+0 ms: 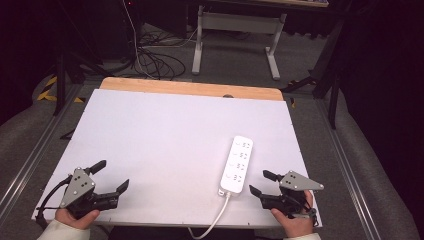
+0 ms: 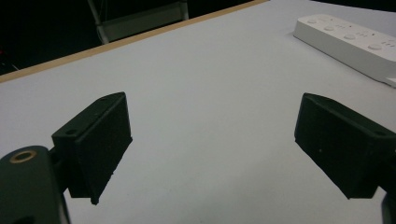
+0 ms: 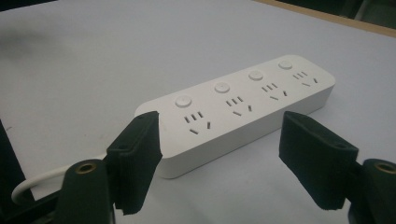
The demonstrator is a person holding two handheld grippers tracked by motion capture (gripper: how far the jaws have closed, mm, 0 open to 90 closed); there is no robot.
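Dark room, grey floor with a tangle of cables point(image 1: 155, 62) and the legs of another white desk point(image 1: 240, 37) at the back. The table point(image 1: 165, 135) has a pale grey top with a wooden strip along its far edge

Left gripper point(image 1: 111, 177) held low near the table's near edge, in the person's left hand point(image 1: 75, 217), grey three-cornered plate on top. Jaws spread wide apart, nothing between them; in the left gripper view point(image 2: 212, 140) only bare table lies between the two black jaws. Pale sleeve shows at the wrist

Right gripper point(image 1: 260, 182) held in the right hand point(image 1: 295, 220) near the table's near edge, also with a grey plate on top. Jaws parted, gripping nothing

White power strip point(image 1: 237, 164) lies flat on the table, just ahead of the right gripper and slightly to its left side, near but not touching the jaws as far as I can tell. In the right gripper view point(image 3: 217, 154) the power strip point(image 3: 243, 112) sits just beyond the jaw tips, its near end closer to the left jaw, four sockets each with a round button. From the left gripper it is well off to the right and ahead point(image 2: 350, 39)

White cord point(image 1: 212, 222) runs from the power strip's near end toward the person and off the table edge, passing left of the right gripper
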